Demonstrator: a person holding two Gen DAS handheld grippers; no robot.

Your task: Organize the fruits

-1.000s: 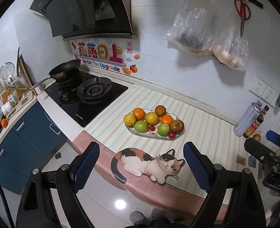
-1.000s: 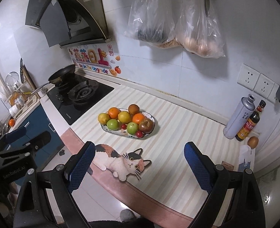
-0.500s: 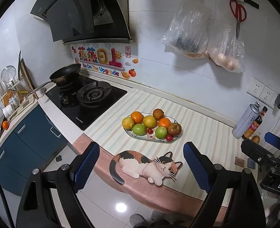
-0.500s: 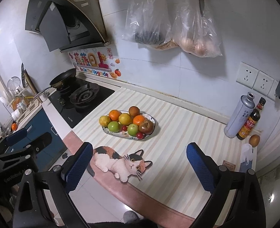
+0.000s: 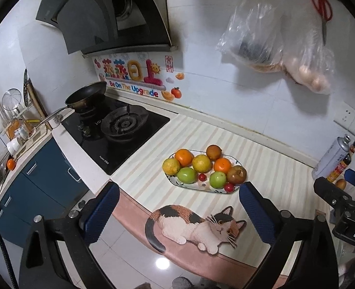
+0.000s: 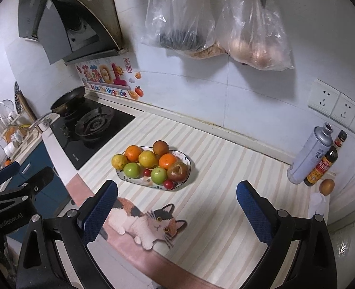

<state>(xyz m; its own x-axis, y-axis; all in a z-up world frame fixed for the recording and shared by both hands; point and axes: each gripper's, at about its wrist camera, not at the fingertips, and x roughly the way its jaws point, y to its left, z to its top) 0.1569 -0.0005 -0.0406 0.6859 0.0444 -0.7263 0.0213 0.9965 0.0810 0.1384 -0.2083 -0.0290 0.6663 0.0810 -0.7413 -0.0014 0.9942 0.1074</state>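
The kitchen was bright, and both pictures were mostly sharp. A white spot of glare (image 5: 162, 263) shone on the floor (image 5: 129, 248), and the hanging bags (image 6: 216, 21) cast soft shadows on the wall. The edges bent round and went black.

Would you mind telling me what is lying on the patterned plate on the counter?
The plate holds two oranges, two yellow citrus fruits, two green apples, two brownish fruits and two small red ones. The pile hides most of the plate's surface.

black claw (image 5: 178, 213) frames, blue pads (image 5: 102, 213) — silver screws
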